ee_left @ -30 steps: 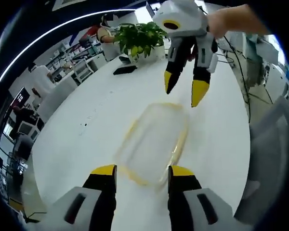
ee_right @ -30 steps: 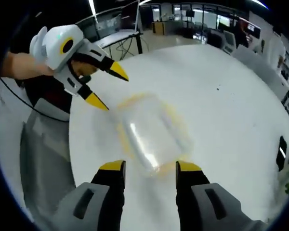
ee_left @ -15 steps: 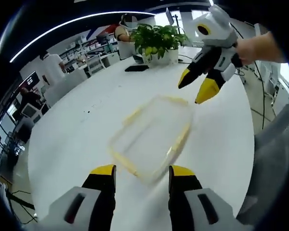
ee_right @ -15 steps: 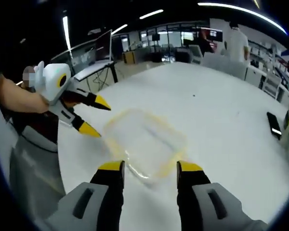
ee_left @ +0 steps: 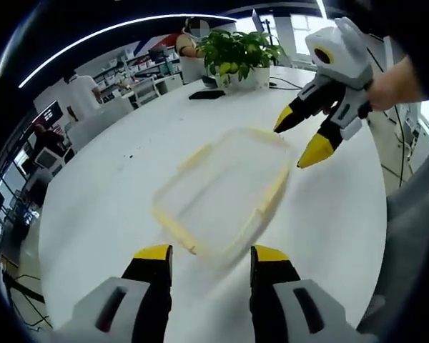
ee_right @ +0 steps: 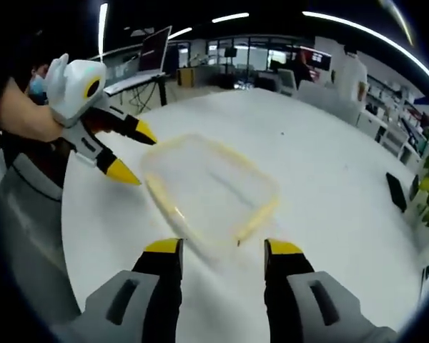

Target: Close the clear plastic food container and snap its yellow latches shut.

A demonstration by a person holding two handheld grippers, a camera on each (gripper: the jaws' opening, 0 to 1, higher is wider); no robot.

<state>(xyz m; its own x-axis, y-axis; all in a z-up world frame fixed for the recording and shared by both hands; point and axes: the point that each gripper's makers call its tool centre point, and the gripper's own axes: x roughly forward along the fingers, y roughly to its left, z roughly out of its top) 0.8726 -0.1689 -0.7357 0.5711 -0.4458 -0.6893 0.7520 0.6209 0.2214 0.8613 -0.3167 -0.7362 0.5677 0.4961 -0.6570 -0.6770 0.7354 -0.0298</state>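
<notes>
Blur softens the clear container (ee_left: 222,193) in both views, so its yellow latches (ee_left: 270,201) read only as pale yellow strips along the edges, and whether the lid is seated or any latch is snapped down cannot be made out. Nothing can be seen inside it — the white table (ee_left: 114,193) shows through the plastic.

It lies flat on the table, just ahead of the left claw (ee_left: 211,254), whose two yellow-tipped jaws stand apart at the bottom of the left gripper view with nothing between them; the near corner of the container sits just above the gap. The right claw (ee_left: 300,136) comes in from the upper right of that view, held by a hand (ee_left: 393,82), its jaws spread and empty, tips just off the far right corner of the container.

In the right gripper view the container (ee_right: 211,189) lies ahead of the right claw (ee_right: 216,247), open and holding nothing, while the left claw (ee_right: 132,150) hovers parted at the container's left end.

Beyond, a potted plant (ee_left: 236,53) and a dark phone (ee_left: 206,94) sit at the table's far edge
</notes>
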